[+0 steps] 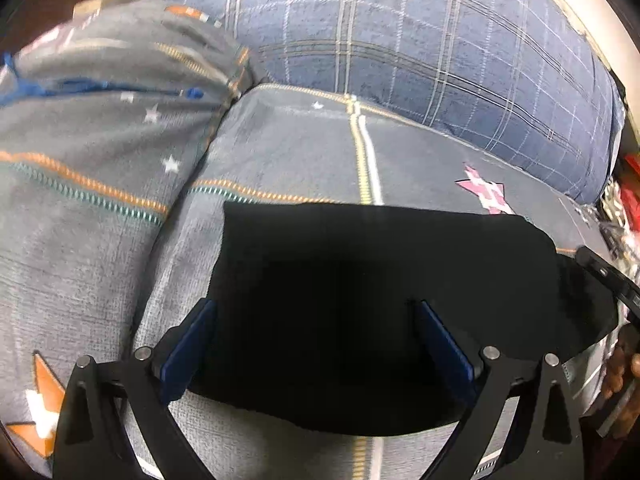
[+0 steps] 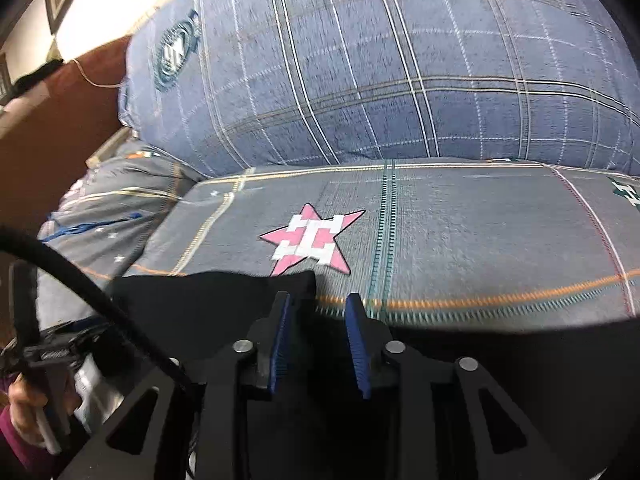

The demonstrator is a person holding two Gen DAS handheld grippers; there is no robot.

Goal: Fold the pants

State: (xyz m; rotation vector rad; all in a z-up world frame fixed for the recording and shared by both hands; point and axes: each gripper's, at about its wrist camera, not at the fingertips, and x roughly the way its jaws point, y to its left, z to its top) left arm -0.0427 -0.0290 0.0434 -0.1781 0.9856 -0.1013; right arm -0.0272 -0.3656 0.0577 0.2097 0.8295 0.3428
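Black pants [image 1: 380, 300] lie folded into a flat rectangle on the grey patterned bed cover [image 1: 420, 160]. My left gripper [image 1: 314, 304] hovers over the bundle's near half, open wide, with its blue pads [image 1: 188, 352] on either side and nothing pinched. In the right wrist view the pants [image 2: 208, 304] end in a corner at the lower middle. My right gripper [image 2: 318, 300] stands partly open at that corner; its left pad [image 2: 280, 336] overlaps the cloth's edge. Bare cover shows between the jaws.
A bulky blue plaid duvet [image 2: 380, 72] rises behind the cover. A grey star-print pillow [image 1: 92, 132] lies at the left. A pink star patch [image 2: 312, 240] sits just beyond the pants. A black cable [image 2: 80, 280] curves past a hand [image 2: 24, 404] at the lower left.
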